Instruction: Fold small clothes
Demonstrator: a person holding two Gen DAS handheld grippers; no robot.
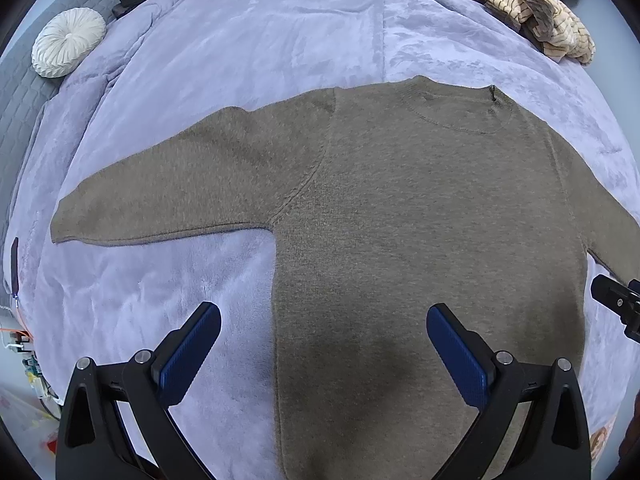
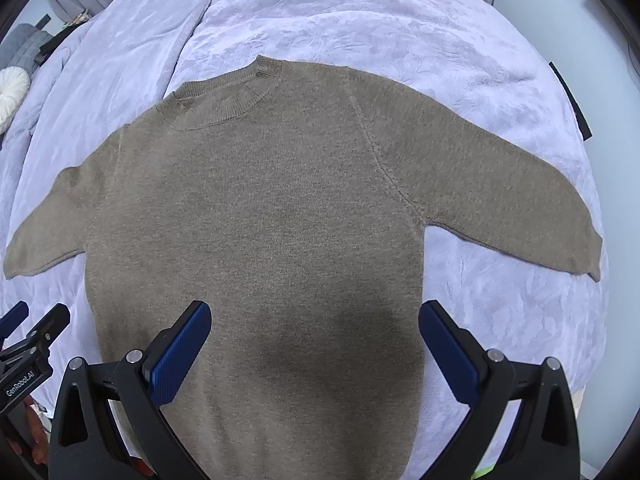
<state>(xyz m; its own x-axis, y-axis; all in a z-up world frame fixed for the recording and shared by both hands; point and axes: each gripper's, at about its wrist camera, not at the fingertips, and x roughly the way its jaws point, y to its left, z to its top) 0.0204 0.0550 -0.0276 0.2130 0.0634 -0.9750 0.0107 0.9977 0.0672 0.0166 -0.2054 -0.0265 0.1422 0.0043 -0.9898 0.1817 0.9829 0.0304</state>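
Both the left gripper (image 1: 323, 322) and right gripper (image 2: 315, 318) are being held wide apart, empty, apparently above the sweater (image 2: 256, 208) lying on a lavender blanket (image 1: 260, 40).

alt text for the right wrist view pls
A brown knit sweater lies flat, sleeves spread, on a lavender plush blanket. The right claw hovers open over its lower body; the left claw shows at the left edge.
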